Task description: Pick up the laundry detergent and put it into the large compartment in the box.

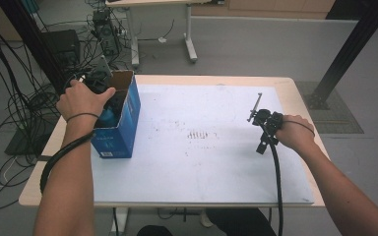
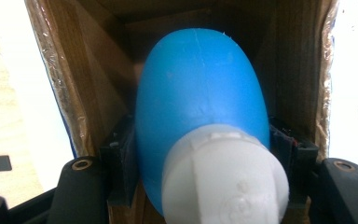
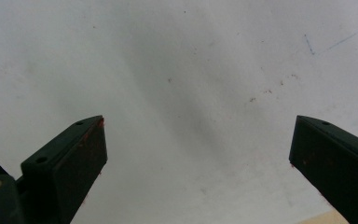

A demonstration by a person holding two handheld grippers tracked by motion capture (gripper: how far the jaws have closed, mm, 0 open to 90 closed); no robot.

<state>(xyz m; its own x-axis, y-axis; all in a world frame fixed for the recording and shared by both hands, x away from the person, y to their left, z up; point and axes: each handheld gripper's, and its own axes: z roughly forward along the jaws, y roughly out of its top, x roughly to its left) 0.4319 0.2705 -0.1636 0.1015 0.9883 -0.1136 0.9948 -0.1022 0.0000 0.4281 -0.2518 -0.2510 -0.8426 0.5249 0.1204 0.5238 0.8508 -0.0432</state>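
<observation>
Clamped at its light, slippery waist inside the box (image 1: 120,128), blue bottle (image 2: 200,107) between left gripper (image 2: 200,158) fingers; right gripper (image 3: 198,158) at three o'clock gaping, empty.

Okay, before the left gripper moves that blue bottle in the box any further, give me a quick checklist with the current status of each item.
1. Left gripper shut on the blue bottle: ok.
2. Bottle inside the open cardboard box: ok.
3. Box upright at the table's left end: ok.
4. Right gripper open, nothing between its jaws: ok.
5. Right gripper apart from the box, over the white mat: ok.
6. Room under the bottle inside the box: cannot tell.
</observation>
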